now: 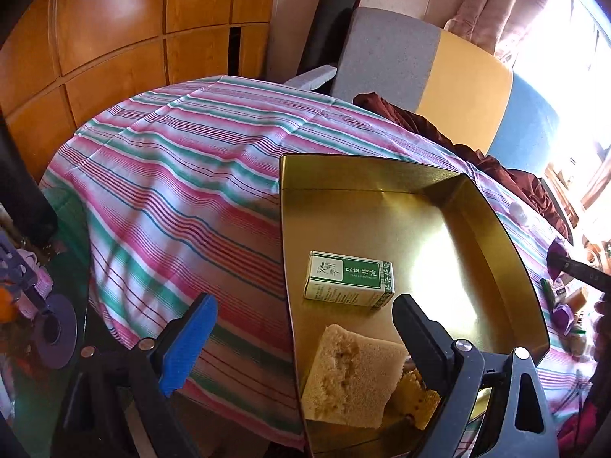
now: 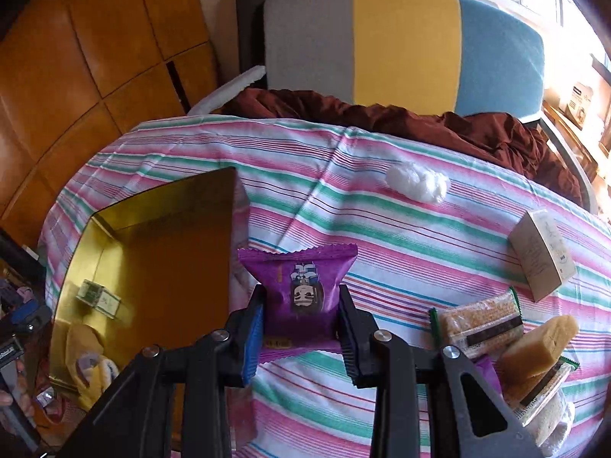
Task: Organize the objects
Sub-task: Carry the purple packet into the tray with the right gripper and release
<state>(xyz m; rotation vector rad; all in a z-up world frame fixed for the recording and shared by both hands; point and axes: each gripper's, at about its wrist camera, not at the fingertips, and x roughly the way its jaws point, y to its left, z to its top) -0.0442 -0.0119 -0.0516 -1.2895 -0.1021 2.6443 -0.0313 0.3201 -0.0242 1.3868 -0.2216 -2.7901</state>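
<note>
A purple snack packet (image 2: 301, 297) is gripped between the closed jaws of the right gripper (image 2: 301, 324) and held above the striped tablecloth (image 2: 343, 198), just beside the gold tin tray (image 2: 225, 206), presumably for placing inside it. The left gripper (image 1: 305, 328) is kept wide open and empty over the tray's near corner, where a green-and-white box (image 1: 349, 280) and a yellow sponge (image 1: 351, 374) are already collected. Wrapped biscuits (image 2: 481, 320), a cream carton (image 2: 542, 255) and a cotton ball (image 2: 418, 183) are left on the cloth toward the table's right edge. Wooden panelling (image 1: 114, 38) and a colour-blocked chair (image 2: 401, 42) are seen beyond
</note>
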